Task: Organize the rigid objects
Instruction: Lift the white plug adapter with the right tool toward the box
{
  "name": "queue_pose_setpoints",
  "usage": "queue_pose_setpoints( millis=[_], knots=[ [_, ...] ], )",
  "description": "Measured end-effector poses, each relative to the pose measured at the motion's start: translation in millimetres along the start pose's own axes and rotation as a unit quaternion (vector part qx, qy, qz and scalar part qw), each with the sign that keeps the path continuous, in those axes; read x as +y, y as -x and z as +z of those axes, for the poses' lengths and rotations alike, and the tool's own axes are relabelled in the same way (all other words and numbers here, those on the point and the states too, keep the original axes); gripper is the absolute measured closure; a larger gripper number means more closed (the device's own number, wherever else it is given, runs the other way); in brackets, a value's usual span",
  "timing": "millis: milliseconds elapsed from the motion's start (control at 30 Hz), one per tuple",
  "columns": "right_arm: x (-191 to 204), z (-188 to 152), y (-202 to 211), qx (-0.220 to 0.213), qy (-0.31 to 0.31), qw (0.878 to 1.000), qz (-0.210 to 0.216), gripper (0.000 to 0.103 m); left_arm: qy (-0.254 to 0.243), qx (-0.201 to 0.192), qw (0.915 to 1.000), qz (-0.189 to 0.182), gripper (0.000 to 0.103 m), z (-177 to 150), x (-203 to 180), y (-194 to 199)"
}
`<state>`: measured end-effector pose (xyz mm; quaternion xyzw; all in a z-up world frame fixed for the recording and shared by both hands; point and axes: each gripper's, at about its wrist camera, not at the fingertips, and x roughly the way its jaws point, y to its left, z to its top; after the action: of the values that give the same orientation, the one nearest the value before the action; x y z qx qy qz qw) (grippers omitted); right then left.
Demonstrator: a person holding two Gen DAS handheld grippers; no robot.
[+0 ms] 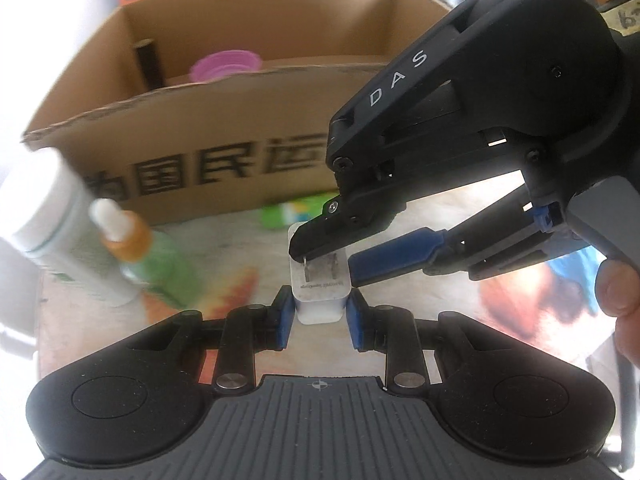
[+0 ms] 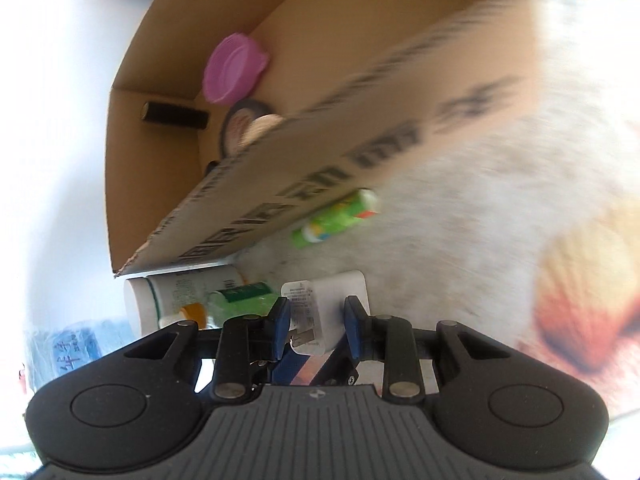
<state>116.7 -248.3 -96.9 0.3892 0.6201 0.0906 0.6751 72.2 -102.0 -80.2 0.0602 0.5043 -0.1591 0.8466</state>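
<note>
Left gripper [image 1: 318,316]: blue pads pinching the base of a white plug adapter [image 1: 320,286], held just above the patterned table [image 1: 460,216]; right gripper [image 1: 326,266] reaches across it, jaws set around the adapter's pronged end, contact there too unclear to call a grip. Step in hand, by judgement: two-handed handling of the adapter, perhaps folding its prongs. Next move calls for carrying it over the near wall of the cardboard box [image 1: 224,128], which already holds a pink lid [image 1: 226,65].

You see bright daylight: overexposed whites at fisheye-bent edges, motion blur smearing the cardboard box [image 2: 320,128], sharp gripper bodies.
</note>
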Motion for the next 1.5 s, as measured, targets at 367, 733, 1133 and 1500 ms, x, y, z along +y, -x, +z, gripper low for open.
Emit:
queue_pose_setpoints(
  millis=[367, 733, 1133, 1500],
  knots=[
    [-15.7, -4.7, 19.7, -0.019, -0.001, 1.0, -0.018, 0.071, -0.04, 0.007, 0.9991, -0.014, 0.076, 0.4, -24.0, -7.1],
    [-8.5, 0.5, 11.9, -0.022, 0.024, 0.999, -0.022, 0.063, -0.046, 0.01, 0.9989, 0.002, 0.075, 4.3, -28.4, -11.3],
    [-10.9, 1.7, 15.5, -0.027, 0.015, 1.0, 0.004, 0.067, -0.036, -0.006, 0.9993, 0.012, 0.077, -7.5, -35.3, 4.3],
    [16.3, -11.7, 53.0, -0.045, 0.04, 0.998, 0.014, 0.067, -0.047, -0.042, 0.998, 0.003, 0.077, -1.5, -34.3, 53.2]
  ],
)
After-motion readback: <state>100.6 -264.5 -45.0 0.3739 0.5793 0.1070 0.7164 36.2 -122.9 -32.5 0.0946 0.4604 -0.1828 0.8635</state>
